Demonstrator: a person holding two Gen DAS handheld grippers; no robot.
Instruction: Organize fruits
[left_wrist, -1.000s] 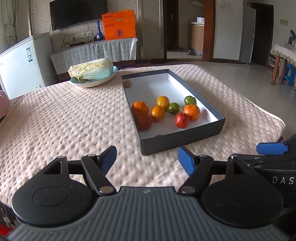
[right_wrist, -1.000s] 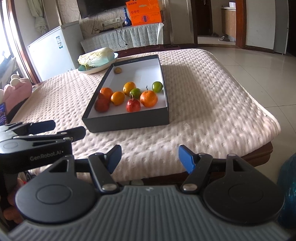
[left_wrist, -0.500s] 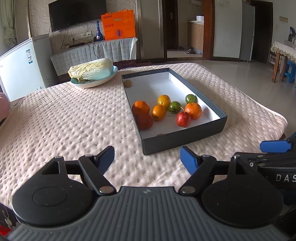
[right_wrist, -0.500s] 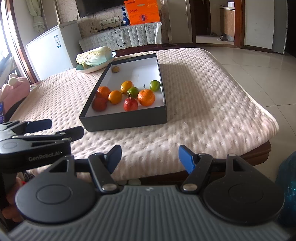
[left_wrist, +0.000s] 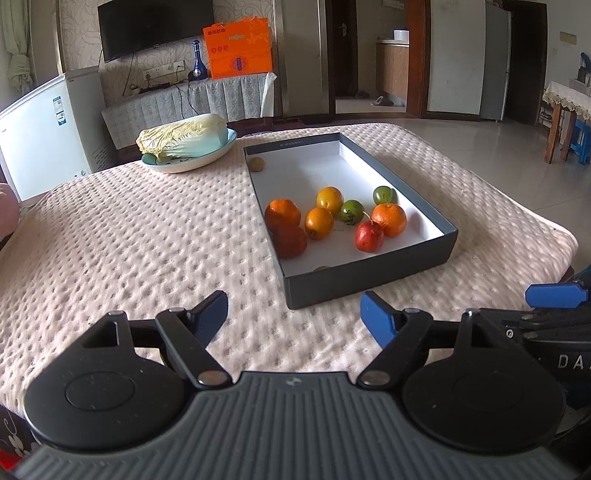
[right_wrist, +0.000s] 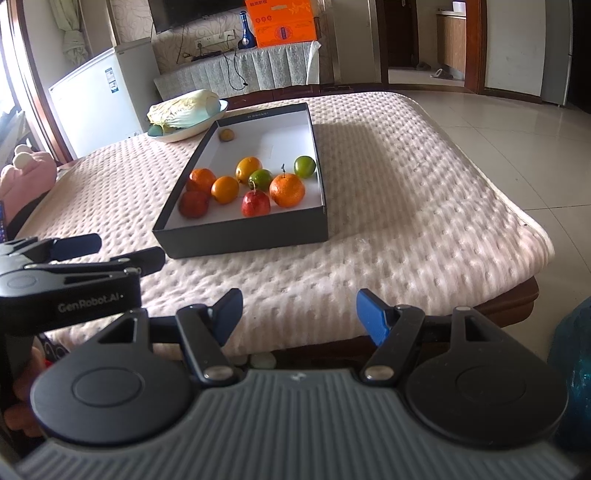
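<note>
Fruits lie in a shallow dark box with a white floor, resting on a table covered by a bumpy pink cloth. Reading left to right in the left wrist view: a dark red fruit sits against the box's left wall, touching an orange behind it; then come a smaller orange fruit, a yellow-orange one, a green fruit, a red fruit with a stem, another orange touching it, and a second green fruit near the right wall. A small brown fruit lies alone in the far left corner. Something small and brownish at the near wall is mostly hidden by the box's rim. Left of the box, a cabbage fills a pale dish.

The left gripper hangs above the cloth short of the box, its jaws apart and empty. The right gripper is over the table's near edge, jaws likewise apart with nothing between them; in the left wrist view it is cut off at the right border.
</note>
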